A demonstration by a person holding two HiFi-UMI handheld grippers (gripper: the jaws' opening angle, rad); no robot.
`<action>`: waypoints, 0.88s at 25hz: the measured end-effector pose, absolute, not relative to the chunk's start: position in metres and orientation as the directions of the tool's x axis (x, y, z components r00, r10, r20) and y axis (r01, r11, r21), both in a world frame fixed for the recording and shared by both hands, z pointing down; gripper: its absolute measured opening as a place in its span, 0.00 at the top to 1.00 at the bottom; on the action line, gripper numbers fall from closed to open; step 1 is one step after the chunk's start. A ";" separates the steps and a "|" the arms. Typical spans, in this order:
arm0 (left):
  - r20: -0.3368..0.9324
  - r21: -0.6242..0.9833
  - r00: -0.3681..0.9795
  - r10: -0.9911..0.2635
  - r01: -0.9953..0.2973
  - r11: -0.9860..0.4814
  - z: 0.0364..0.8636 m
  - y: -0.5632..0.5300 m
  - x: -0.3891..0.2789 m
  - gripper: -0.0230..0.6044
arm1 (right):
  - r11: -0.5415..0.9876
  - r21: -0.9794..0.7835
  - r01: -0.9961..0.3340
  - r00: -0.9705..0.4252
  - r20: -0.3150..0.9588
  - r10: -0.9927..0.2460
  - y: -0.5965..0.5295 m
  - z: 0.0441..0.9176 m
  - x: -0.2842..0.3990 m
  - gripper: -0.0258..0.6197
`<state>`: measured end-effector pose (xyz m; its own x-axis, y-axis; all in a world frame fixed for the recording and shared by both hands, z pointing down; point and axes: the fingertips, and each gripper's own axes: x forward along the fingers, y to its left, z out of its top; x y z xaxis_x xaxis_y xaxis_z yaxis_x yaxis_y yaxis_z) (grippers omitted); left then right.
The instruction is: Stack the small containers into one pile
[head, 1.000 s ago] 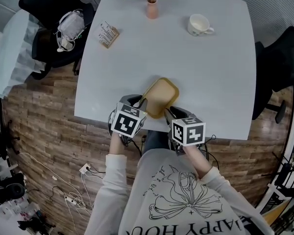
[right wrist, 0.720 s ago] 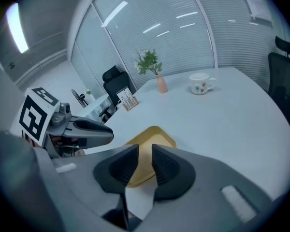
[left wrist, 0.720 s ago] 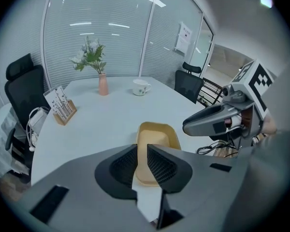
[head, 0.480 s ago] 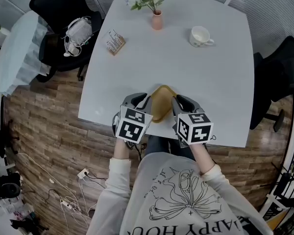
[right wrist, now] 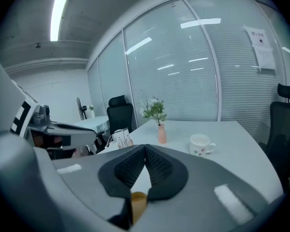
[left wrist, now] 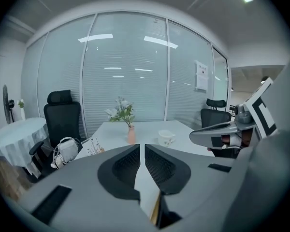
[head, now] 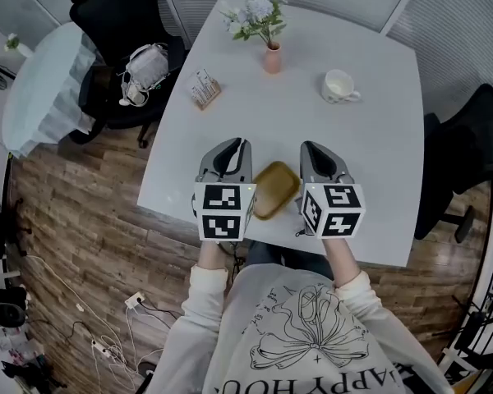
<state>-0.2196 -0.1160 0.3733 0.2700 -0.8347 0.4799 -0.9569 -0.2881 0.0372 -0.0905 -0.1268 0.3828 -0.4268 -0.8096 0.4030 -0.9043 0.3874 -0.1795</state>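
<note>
Holding both tools raised over the near edge of the surface (head: 370, 154), we see the yellow container (head: 275, 190) lying flat on it. It sits between the left tool (head: 233, 146) and the right tool (head: 313, 148) and below both, with neither tool's jaws on it. From the head view we cannot tell whether it is one container or several nested together.

The left tool's jaws have just been closing and now stand almost together. A thin slit remains between them, with nothing in it. In the left gripper view only the pale surface and a sliver of yellow show under them. The right tool's jaws have just been closing too and now meet at their tips, clenched on nothing, with a bit of yellow visible beneath.

Well ahead of both tools stands a pink vase (head: 272, 57) with flowers. A white cup (head: 338, 86) sits ahead of the right tool and a small card stand (head: 204, 89) ahead of the left one.
</note>
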 end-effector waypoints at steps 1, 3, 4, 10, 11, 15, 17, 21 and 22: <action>0.464 0.037 0.259 -0.847 -0.961 -0.274 0.367 -0.120 -0.221 0.91 | 0.388 -0.175 -0.905 -0.425 0.388 -0.818 -0.131 0.376 -0.090 0.94; 0.432 0.029 0.237 -0.870 -0.968 -0.249 0.354 -0.126 -0.225 0.91 | 0.393 -0.165 -0.905 -0.426 0.353 -0.833 -0.137 0.363 -0.089 0.94; 0.415 0.026 0.226 -0.881 -0.971 -0.237 0.348 -0.130 -0.226 0.91 | 0.396 -0.158 -0.905 -0.426 0.335 -0.840 -0.141 0.357 -0.088 0.94; 0.347 0.035 0.200 -0.916 -0.979 -0.200 0.322 -0.145 -0.230 0.90 | 0.399 -0.109 -0.910 -0.414 0.268 -0.870 -0.159 0.329 -0.085 0.94; 0.338 0.035 0.195 -0.921 -0.980 -0.194 0.319 -0.146 -0.231 0.90 | 0.398 -0.114 -0.910 -0.414 0.261 -0.872 -0.161 0.326 -0.084 0.94; 0.301 0.036 0.179 -0.936 -0.984 -0.177 0.306 -0.152 -0.231 0.90 | 0.402 -0.122 -0.908 -0.420 0.237 -0.876 -0.169 0.316 -0.083 0.94; 0.293 0.038 0.174 -0.940 -0.985 -0.170 0.301 -0.155 -0.229 0.90 | 0.405 -0.116 -0.907 -0.421 0.225 -0.879 -0.173 0.311 -0.083 0.94; 0.278 0.038 0.170 -0.946 -0.985 -0.166 0.294 -0.160 -0.226 0.90 | 0.410 -0.116 -0.905 -0.426 0.210 -0.880 -0.177 0.305 -0.082 0.94; 0.273 0.037 0.169 -0.947 -0.986 -0.165 0.293 -0.160 -0.225 0.90 | 0.411 -0.116 -0.904 -0.427 0.207 -0.880 -0.178 0.304 -0.082 0.94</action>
<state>-0.2249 -0.1604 0.2926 0.1689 -0.9470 0.2732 -0.9856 -0.1651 0.0369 -0.0820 -0.1776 0.3036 -0.4270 -0.8803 0.2066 -0.9041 0.4112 -0.1164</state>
